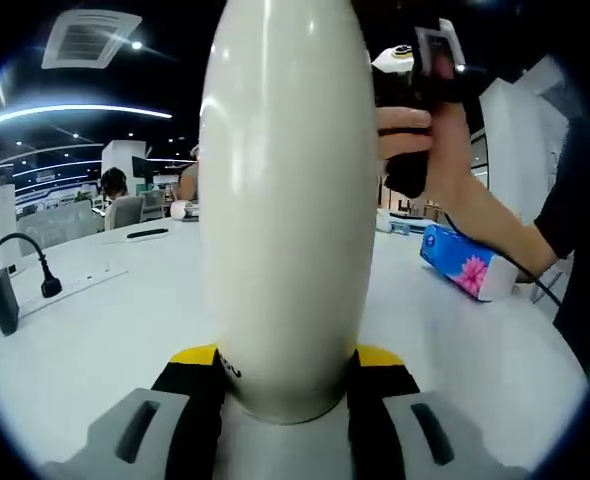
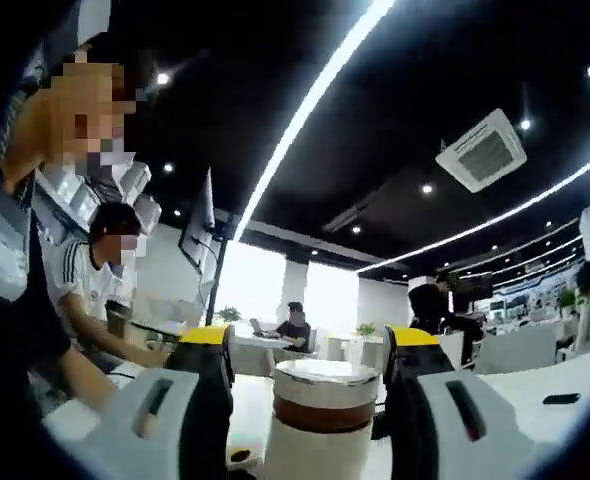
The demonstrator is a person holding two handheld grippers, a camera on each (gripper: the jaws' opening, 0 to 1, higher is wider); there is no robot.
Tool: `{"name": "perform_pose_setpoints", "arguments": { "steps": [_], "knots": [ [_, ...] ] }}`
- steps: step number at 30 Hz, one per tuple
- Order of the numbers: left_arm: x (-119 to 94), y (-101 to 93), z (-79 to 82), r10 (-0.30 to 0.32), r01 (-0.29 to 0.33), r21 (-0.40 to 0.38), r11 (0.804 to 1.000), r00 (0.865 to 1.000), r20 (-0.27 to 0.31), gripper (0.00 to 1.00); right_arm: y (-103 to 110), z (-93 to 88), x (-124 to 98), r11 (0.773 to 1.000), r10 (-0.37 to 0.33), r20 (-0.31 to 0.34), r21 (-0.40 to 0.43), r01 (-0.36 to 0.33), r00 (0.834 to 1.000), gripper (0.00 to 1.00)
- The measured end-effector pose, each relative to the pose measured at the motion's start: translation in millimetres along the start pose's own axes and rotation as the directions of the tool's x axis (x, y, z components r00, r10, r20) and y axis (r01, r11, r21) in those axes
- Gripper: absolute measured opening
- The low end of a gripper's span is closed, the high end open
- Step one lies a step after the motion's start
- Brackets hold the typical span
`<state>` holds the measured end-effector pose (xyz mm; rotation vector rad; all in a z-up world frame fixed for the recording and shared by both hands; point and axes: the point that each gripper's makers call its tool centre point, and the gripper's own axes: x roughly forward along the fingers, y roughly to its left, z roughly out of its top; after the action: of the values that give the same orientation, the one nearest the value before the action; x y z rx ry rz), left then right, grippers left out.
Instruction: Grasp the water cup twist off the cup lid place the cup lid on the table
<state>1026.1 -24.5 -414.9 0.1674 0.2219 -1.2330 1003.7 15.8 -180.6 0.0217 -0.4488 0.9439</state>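
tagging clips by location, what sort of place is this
Probably an open-plan office or showroom: long white tables, a ceiling air-conditioning cassette among strip lights, and people seated at desks. The left gripper holds the white water cup.

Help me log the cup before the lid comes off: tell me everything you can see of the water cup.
The water cup is a tall, glossy cream-white bottle with smooth rounded sides, looking like coated metal or plastic. It stands upright, clamped at its lower body between the left tongs. In the right gripper view its top shows a brown band under a shiny silver lid, still on, sitting between the right tongs, whose jaws stand either side of it with gaps showing. The white table lies below it.
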Motion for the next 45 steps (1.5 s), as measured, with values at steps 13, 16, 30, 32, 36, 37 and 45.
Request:
{"name": "perform_pose_setpoints", "arguments": {
  "steps": [13,16,30,32,36,37,45],
  "knots": [
    [-2,-0.9,-0.1,0.006,-0.006,-0.001,1.000,1.000,-0.001,0.50,-6,-7.8,-7,0.908,-0.382,-0.080,-0.219,0.357,0.921,0.54],
    [-2,-0.8,-0.2,0.006,-0.006,-0.002,1.000,1.000,-0.001,0.50,-11,-12.1,-13,0.884,-0.443,-0.108,-0.220,0.413,0.890,0.54],
    [-2,-0.8,-0.1,0.010,-0.010,-0.003,1.000,1.000,-0.003,0.50,-16,-26.3,-11,0.859,-0.502,-0.159,-0.203,0.469,0.850,0.44],
    [-2,-0.9,-0.1,0.010,-0.010,-0.004,1.000,1.000,-0.003,0.50,-17,-29.9,-12,0.869,-0.490,-0.169,-0.173,0.464,0.855,0.44],
    [-2,-1.2,0.1,0.011,-0.011,-0.003,1.000,1.000,-0.002,0.50,-14,-29.6,-12,0.878,-0.471,-0.168,-0.176,0.444,0.866,0.44],
    [-2,-1.3,0.1,0.010,-0.010,-0.003,1.000,1.000,-0.002,0.50,-15,-29.3,-13,0.883,-0.462,-0.166,-0.174,0.435,0.871,0.44],
    [-1,-1.3,0.0,0.011,-0.011,-0.003,1.000,1.000,-0.002,0.50,-15,-29.3,-12,0.917,-0.394,-0.170,-0.143,0.373,0.903,0.44]
  ]
}}
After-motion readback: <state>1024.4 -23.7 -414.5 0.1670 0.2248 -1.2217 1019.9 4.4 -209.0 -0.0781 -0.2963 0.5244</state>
